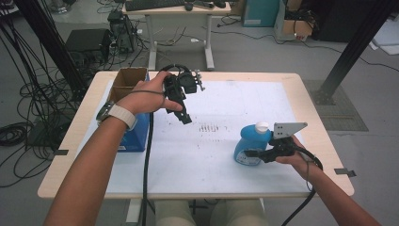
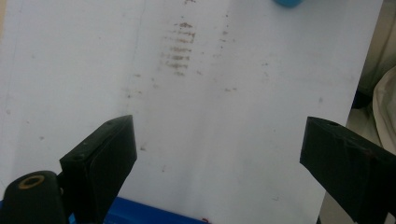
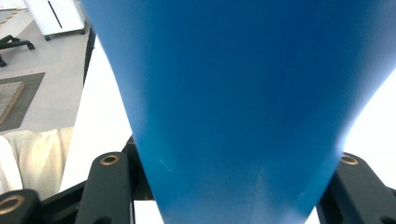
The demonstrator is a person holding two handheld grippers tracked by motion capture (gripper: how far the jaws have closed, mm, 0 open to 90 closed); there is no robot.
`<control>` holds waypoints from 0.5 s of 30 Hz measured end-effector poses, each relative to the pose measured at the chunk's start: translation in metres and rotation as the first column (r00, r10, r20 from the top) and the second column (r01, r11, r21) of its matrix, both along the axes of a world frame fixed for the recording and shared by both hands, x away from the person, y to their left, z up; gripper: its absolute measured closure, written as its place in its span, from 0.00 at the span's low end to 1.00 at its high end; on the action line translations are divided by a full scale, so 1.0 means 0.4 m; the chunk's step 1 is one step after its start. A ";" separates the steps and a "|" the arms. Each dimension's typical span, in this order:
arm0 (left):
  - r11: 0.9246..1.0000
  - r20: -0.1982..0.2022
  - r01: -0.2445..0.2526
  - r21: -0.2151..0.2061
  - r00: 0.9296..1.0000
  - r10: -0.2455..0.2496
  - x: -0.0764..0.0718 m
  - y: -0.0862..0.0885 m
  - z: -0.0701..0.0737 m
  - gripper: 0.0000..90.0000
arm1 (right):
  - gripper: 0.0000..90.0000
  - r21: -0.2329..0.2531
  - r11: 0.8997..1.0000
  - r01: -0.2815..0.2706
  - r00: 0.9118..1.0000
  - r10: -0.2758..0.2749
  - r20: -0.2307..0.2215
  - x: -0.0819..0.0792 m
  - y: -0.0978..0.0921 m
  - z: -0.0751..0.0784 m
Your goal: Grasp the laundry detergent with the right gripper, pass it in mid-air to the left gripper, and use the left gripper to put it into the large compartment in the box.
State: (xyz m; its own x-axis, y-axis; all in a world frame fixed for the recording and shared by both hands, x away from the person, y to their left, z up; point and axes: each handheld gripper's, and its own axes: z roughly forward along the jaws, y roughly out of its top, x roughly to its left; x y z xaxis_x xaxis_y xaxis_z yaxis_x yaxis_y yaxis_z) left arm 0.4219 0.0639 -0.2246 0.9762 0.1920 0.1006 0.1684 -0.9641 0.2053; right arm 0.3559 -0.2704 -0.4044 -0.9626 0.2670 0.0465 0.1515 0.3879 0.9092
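Your right claw (image 1: 252, 153) was clamped on the blue bottle (image 1: 250, 141); your left claw (image 1: 186, 117) hung with jaws apart above the surface (image 1: 211, 99).

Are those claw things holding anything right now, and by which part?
The right gripper grips the blue bottle across its body, below the white cap. The left gripper, jaws open, holds nothing.

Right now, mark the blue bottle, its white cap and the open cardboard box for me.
blue bottle (image 1: 248, 143): high view, on the front of its body.
white cap (image 1: 261, 126): high view, on the cap's top.
cardboard box (image 1: 128, 78): high view, on its brown inner wall.
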 end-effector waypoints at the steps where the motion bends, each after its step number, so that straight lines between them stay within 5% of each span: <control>1: 1.000 0.000 0.000 0.000 1.000 0.000 0.000 0.000 0.000 0.12 | 0.48 0.001 1.000 0.002 1.000 -0.002 0.000 -0.001 0.001 0.000; 15: 1.000 -0.001 -0.002 0.000 1.000 0.002 0.000 0.000 0.001 0.12 | 0.48 0.001 1.000 -0.001 1.000 0.001 0.002 0.001 0.001 0.000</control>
